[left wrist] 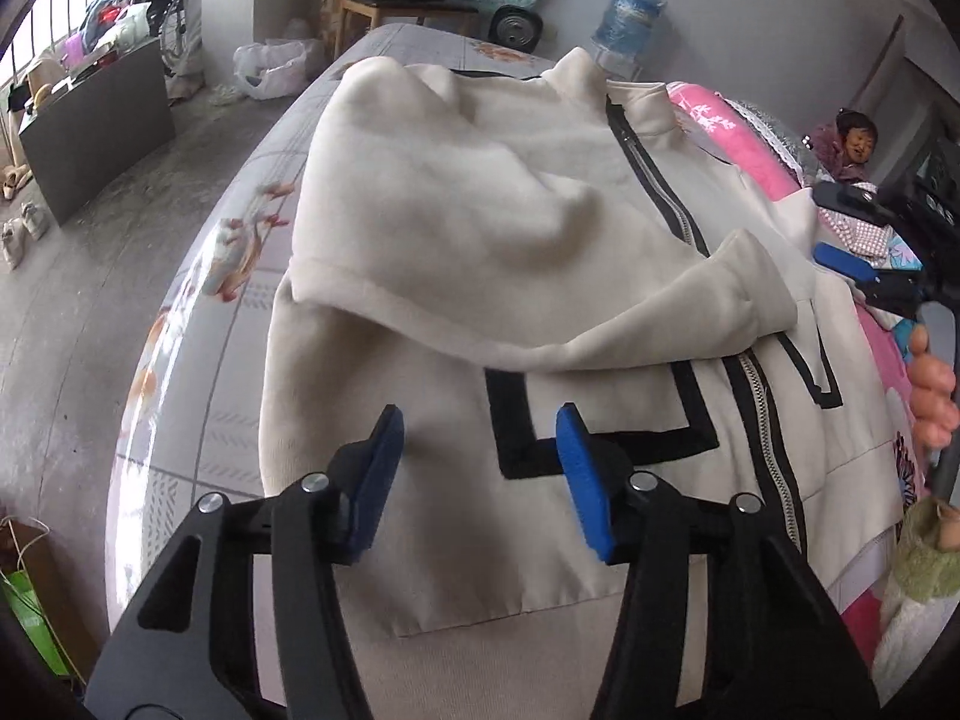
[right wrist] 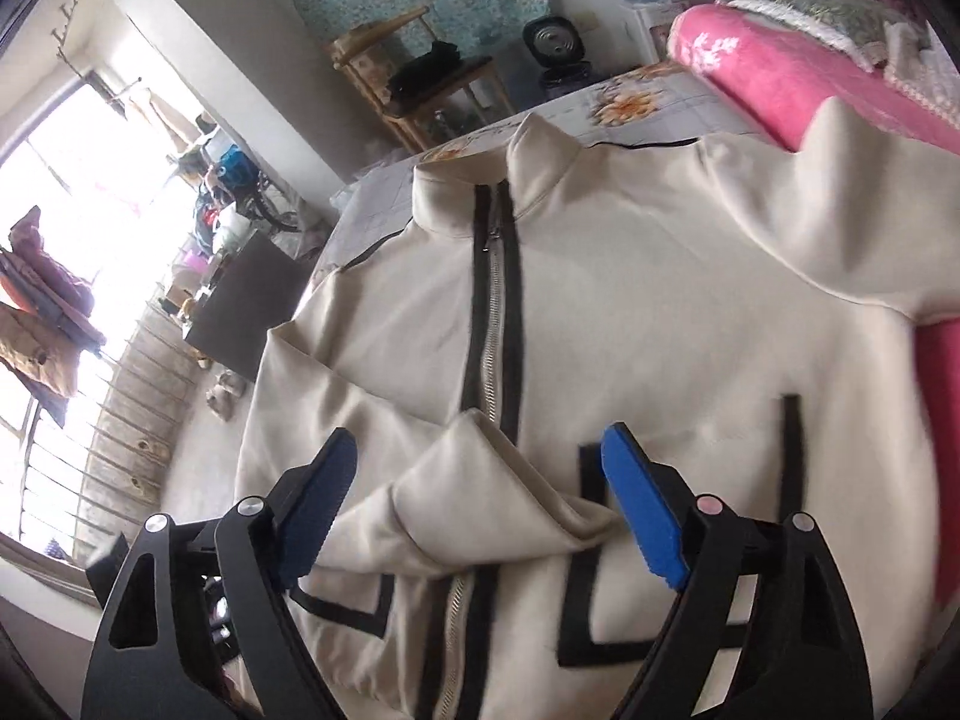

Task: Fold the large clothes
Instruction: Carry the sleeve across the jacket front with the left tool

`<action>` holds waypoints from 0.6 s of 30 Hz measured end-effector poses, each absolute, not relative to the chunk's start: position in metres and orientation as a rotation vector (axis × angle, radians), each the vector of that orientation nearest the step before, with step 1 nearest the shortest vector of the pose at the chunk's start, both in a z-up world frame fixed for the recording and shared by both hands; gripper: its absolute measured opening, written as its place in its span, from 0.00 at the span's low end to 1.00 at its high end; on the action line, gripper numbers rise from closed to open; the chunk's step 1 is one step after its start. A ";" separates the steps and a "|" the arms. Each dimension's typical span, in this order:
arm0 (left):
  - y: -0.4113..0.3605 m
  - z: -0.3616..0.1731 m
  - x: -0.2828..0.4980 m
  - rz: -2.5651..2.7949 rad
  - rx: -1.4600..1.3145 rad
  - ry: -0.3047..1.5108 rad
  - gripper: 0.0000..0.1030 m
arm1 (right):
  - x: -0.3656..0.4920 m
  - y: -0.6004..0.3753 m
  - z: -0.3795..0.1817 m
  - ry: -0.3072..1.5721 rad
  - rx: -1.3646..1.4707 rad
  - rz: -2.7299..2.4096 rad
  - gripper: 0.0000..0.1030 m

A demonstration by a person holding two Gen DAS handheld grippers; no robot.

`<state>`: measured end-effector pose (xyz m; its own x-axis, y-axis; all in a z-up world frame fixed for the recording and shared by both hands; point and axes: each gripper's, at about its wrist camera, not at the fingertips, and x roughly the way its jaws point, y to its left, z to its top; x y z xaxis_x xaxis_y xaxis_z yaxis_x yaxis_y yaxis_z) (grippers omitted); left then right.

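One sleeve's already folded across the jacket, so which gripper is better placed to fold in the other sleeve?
Probably the right gripper. It is open over the jacket, on the side where the unfolded sleeve lies against the pink blanket. The left gripper hovers open near the hem.

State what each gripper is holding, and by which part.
Nothing is held. The left gripper and right gripper are both open above the cream jacket, whose folded-in sleeve lies free.

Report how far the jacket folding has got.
Done: the cream jacket lies zipped, front up, on the bed, and one sleeve is folded across its chest.
In hand: nothing. The left gripper and right gripper are both open above the fabric.
Left: the other sleeve is still out to the side, and the body is not folded up.
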<state>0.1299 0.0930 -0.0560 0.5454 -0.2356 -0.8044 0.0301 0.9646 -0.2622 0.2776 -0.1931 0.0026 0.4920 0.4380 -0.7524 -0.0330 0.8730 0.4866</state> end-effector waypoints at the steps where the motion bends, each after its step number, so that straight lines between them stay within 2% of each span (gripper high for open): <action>1: 0.095 -0.058 0.128 -0.155 -0.242 0.976 0.42 | 0.289 -0.185 -0.006 1.057 0.434 0.292 0.65; 3: 0.100 -0.057 0.124 -0.152 -0.264 0.962 0.39 | 0.307 -0.172 -0.025 1.130 0.393 0.281 0.56; 4: 0.104 -0.055 0.123 -0.157 -0.279 0.954 0.37 | 0.308 -0.167 -0.032 1.162 0.382 0.287 0.45; 6: 0.109 -0.048 0.118 -0.166 -0.298 0.924 0.36 | 0.294 -0.162 -0.036 1.185 0.390 0.333 0.36; 12: 0.107 -0.030 0.124 -0.216 -0.298 0.849 0.36 | 0.216 -0.160 -0.009 1.093 0.252 0.434 0.34; 18: 0.083 -0.046 0.149 -0.218 -0.247 0.924 0.36 | 0.165 -0.176 -0.033 1.198 0.174 0.386 0.34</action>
